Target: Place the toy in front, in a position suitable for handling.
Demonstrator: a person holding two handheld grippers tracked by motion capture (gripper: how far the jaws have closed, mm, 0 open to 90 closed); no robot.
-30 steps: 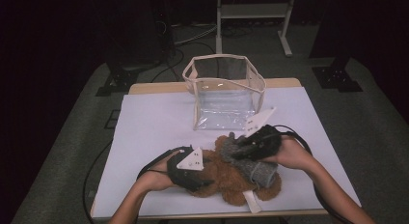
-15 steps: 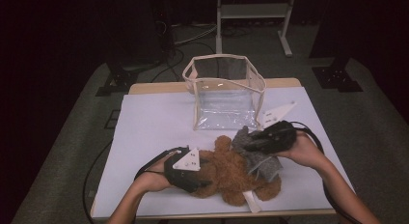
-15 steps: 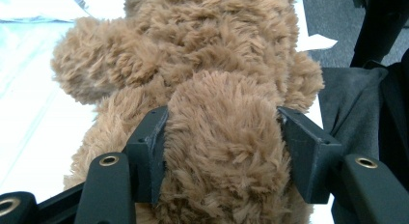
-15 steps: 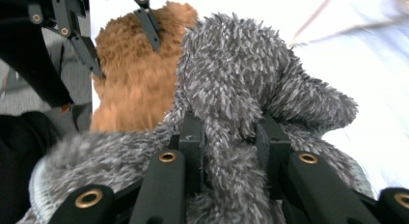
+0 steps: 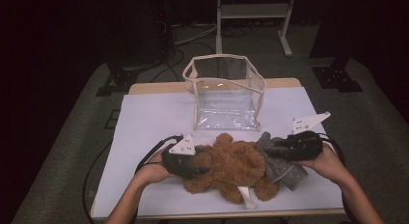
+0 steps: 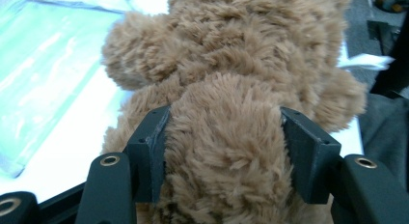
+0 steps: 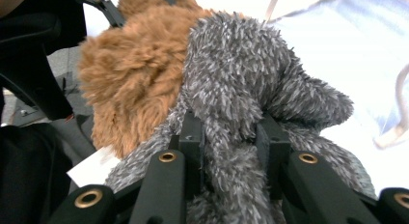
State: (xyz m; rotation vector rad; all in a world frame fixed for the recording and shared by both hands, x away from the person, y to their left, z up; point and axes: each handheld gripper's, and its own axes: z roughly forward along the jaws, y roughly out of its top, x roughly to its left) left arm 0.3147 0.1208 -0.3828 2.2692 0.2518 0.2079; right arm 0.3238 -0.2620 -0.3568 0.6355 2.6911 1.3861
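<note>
A dim room with dark carpet surrounds a desk [image 5: 144, 118] covered by a pale sheet, and a white metal stand [image 5: 251, 11] rises on the floor beyond its far edge. A clear plastic bag [image 5: 226, 91] with cream trim stands open-topped near the far middle of the desk. Just in front of the bag, toward the person, lies a brown teddy bear [image 5: 226, 166], with a grey plush cloth [image 5: 279, 161] touching its right side. The left gripper [image 6: 222, 156] sits at the bear's left end, its fingers [image 6: 152, 151] pinching a rounded furry part of the bear between them. The right gripper [image 7: 231, 137] rests at the bear's right end, its fingers [image 7: 193, 142] clamped on a raised fold of the grey plush, with the brown fur just beside it. A white tag [image 5: 246, 197] lies on the desk beside the bear's near edge. Black cables [image 5: 149, 154] trail from the left gripper across the sheet.
</note>
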